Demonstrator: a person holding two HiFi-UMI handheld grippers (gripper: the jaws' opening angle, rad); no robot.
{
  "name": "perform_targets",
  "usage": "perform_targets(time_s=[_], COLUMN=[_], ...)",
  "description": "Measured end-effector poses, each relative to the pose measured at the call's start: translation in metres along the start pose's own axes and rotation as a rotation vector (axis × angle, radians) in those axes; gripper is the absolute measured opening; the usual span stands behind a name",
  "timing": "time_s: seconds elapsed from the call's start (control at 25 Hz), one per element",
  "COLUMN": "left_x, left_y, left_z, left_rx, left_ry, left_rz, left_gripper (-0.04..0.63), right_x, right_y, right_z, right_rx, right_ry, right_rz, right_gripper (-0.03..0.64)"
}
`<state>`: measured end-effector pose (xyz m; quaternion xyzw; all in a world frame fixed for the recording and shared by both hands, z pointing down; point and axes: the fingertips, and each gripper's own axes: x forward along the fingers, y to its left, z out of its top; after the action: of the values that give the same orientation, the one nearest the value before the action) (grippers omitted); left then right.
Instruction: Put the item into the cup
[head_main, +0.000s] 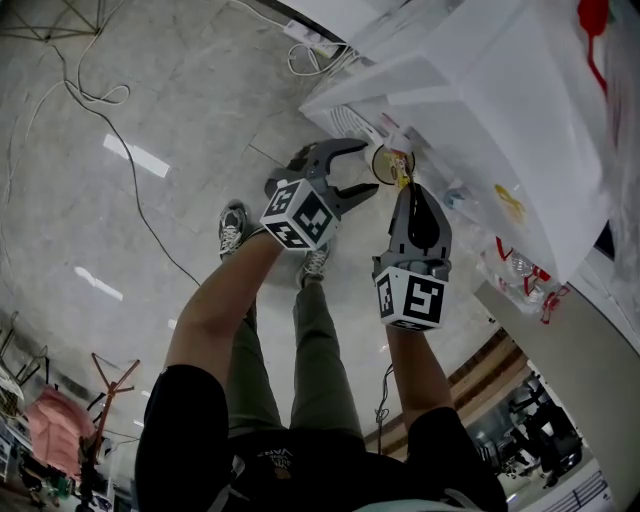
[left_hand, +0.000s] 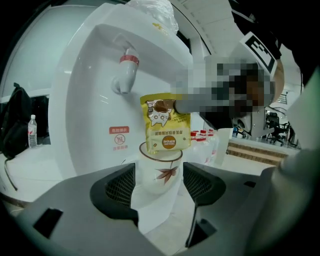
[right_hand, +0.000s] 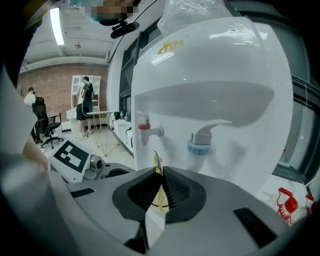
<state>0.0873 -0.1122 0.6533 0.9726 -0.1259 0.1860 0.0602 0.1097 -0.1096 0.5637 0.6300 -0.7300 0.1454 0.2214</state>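
Up close, the right hand-held gripper (right_hand: 161, 192) is pressed tight on a yellow sachet (left_hand: 166, 131), whose lower edge dips at the paper cup (left_hand: 160, 170) rim. The left hand-held gripper (head_main: 362, 168) stands spread, jaws flanking that cup at centre frame, below the white water dispenser (left_hand: 90, 100).

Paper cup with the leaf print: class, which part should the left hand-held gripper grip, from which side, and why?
Grip the paper cup at its mid-height side wall, level from the front, opposite the dispenser. It stands upright, its round wall fits the open jaws of the left hand-held gripper, and the right hand-held gripper holds the sachet over its mouth.
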Motion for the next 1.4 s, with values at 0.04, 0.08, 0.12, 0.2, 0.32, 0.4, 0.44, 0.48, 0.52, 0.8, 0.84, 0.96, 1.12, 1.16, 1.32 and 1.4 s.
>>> perform_targets(time_s=[0.04,0.08,0.12,0.2,0.32,0.4,0.44,0.48,0.52,0.8,0.84,0.96,1.12,1.16,1.32,1.4], left_x=[0.001,0.001,0.002,0.005,0.008,0.009,0.010,0.011,0.011,0.014,0.014,0.015,0.016,0.016,0.017,0.017], left_y=[-0.001,-0.002,-0.003,-0.004,-0.006,-0.007,-0.006,-0.006,-0.005,-0.004,-0.004,-0.004,-0.004,-0.004,-0.003,-0.003], left_z=[0.000,0.000,-0.001,-0.001,-0.002,-0.002,-0.003,-0.003,-0.003,-0.005,-0.005,-0.006,-0.008,-0.008,-0.009,-0.010], left_rx=[0.004,0.007,0.010,0.018,0.019,0.011,0.007,0.004,0.002,-0.005,-0.006,-0.006,-0.003,-0.001,-0.003,-0.006], left_ry=[0.004,0.007,0.010,0.016,0.022,0.020,0.019,0.019,0.020,0.023,0.023,0.021,0.014,0.014,0.010,0.010], left_rz=[-0.004,-0.006,-0.008,-0.015,-0.020,-0.014,-0.009,-0.004,0.001,0.013,0.014,0.009,-0.001,-0.003,0.001,0.001], left_gripper=[0.301,0.299,0.299,0.299,0.299,0.299,0.299,0.299,0.299,0.299,0.299,0.299,0.299,0.299,0.299,0.299], right_x=[0.002,0.003,0.005,0.008,0.012,0.013,0.013,0.014,0.015,0.019,0.020,0.022,0.023,0.024,0.028,0.029], right_y=[0.000,0.000,0.000,0.000,0.003,0.004,0.004,0.004,0.004,0.006,0.007,0.007,0.005,0.005,0.007,0.009], right_z=[-0.001,-0.002,-0.002,-0.001,-0.001,-0.002,-0.003,-0.003,-0.003,-0.005,-0.005,-0.005,-0.007,-0.007,-0.008,-0.008], right_rx=[-0.013,-0.024,-0.032,-0.046,-0.059,-0.066,-0.069,-0.071,-0.073,-0.087,-0.083,-0.064,-0.037,-0.036,-0.053,-0.065], right_ry=[0.006,0.009,0.011,0.010,0.012,0.014,0.014,0.013,0.012,0.009,0.008,0.002,-0.011,-0.014,-0.026,-0.028], right_rz=[-0.001,-0.002,-0.004,-0.002,0.008,0.015,0.018,0.020,0.022,0.038,0.041,0.051,0.047,0.047,0.057,0.063], right_gripper=[0.049,0.049,0.049,0.049,0.049,0.049,0.049,0.049,0.049,0.049,0.049,0.049,0.049,0.049,0.049,0.049])
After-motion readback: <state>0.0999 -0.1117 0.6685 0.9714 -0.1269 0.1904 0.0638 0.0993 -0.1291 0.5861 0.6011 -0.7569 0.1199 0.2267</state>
